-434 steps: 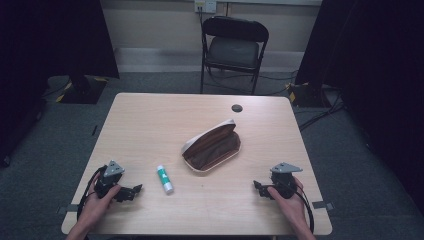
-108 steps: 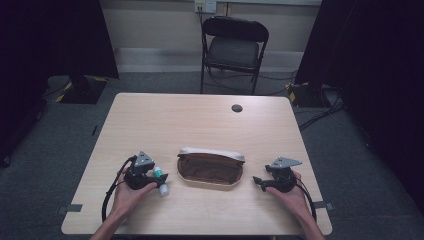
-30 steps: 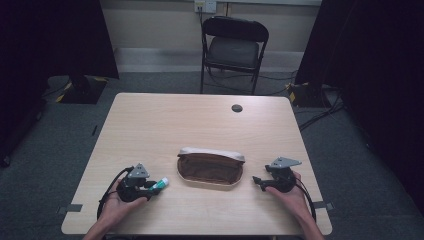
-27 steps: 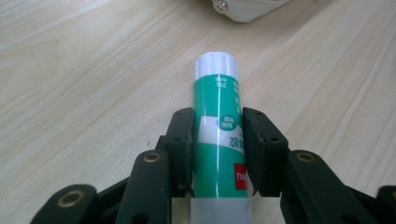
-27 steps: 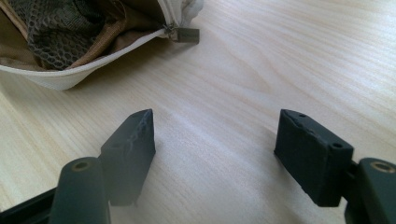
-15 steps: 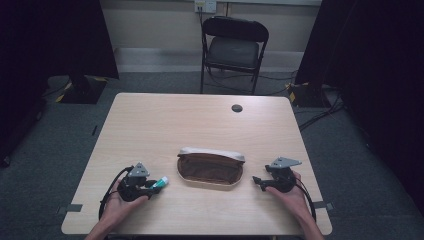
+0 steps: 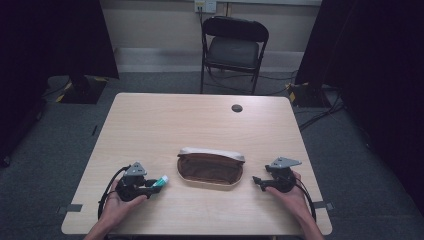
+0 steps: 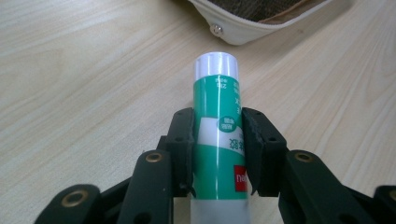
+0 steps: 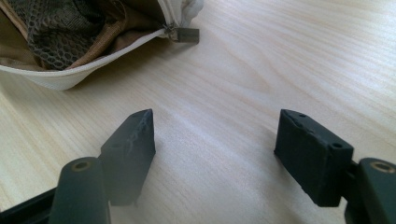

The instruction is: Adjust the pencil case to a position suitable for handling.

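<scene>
**A:** Where's the glue stick (image 8: 217, 135) sitting relative to the pouch (image 7: 210, 169)?

**B:** Just off the pouch's left end, not touching it. I've got it pinched in my left gripper (image 7: 150, 183), the two black jaws pressed on either side of the green barrel, about midway along it. The white cap is the end that leads, and it points at the pouch.

**A:** So the stick's long axis?

**B:** Roughly level with the table (image 7: 150, 125) and aimed along the gripper, straight at the pouch's near left corner. In the left gripper view the cap sits just short of the cream rim and the little rivet on it. The opening itself faces up, brown lining and mesh showing, so I judge the stick has to lift over that rim before it goes in, rather than just pushing ahead.

**A:** And the right side?

**B:** My right gripper (image 7: 258, 181) rests off the pouch's right end, jaws spread wide with nothing between them, only bare wood. The zip pull (image 9: 183, 33) lies on the table just beyond them, at the pouch's corner.

**A:** Which hand is nearer to doing the job?

**B:** The left, plainly; it holds the stick. The right is placed well enough to steady the pouch's far end if it slides.
</scene>
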The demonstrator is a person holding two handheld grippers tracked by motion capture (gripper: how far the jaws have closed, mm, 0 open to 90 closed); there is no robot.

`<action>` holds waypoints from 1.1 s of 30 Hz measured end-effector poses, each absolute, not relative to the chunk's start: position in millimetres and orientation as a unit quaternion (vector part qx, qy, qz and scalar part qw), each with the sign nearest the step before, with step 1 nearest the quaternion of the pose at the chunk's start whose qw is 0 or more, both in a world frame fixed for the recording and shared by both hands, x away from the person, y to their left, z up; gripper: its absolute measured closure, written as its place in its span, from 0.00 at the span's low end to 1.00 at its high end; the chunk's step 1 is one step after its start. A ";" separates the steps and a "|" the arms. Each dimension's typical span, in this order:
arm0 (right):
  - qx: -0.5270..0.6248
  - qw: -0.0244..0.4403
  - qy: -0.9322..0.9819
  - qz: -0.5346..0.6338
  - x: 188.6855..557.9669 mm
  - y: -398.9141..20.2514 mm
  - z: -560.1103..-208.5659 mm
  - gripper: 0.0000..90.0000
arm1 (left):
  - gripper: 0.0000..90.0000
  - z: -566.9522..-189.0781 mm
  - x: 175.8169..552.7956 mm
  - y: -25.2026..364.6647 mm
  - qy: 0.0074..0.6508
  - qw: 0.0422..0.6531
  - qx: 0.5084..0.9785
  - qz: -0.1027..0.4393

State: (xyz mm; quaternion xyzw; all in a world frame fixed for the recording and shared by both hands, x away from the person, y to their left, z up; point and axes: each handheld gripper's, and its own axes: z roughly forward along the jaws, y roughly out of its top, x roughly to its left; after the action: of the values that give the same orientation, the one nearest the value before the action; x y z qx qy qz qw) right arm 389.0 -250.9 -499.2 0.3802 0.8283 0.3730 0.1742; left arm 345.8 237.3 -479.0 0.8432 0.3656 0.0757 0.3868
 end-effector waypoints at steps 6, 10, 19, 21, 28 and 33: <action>0.380 0.174 0.828 0.373 388.9 -250.8 -499.2 0.31 | 0.73 -473.9 343.2 238.7 0.362 0.402 0.838 0.077; 0.380 0.174 0.828 0.373 388.9 -250.8 -499.2 0.31 | 0.73 -469.4 342.7 238.9 0.359 0.409 0.835 0.080; 0.381 0.173 0.828 0.373 388.9 -250.8 -499.2 0.31 | 0.73 -462.7 340.2 238.9 0.353 0.423 0.830 0.086; 0.381 0.174 0.828 0.373 388.9 -250.8 -499.2 0.31 | 0.73 -459.4 339.6 238.6 0.349 0.426 0.830 0.083; 0.380 0.174 0.828 0.373 389.0 -250.8 -499.2 0.31 | 0.73 -451.3 337.9 232.9 0.342 0.443 0.824 0.084; 0.380 0.174 0.828 0.373 389.2 -250.8 -499.3 0.31 | 0.73 -445.0 337.6 227.4 0.333 0.444 0.828 0.085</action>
State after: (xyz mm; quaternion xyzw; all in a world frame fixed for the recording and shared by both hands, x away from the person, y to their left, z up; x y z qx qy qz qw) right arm 389.2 -250.8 -499.3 0.3802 0.8282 0.3730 0.1742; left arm 337.6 227.4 -445.0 0.8277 0.3331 0.0851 0.4435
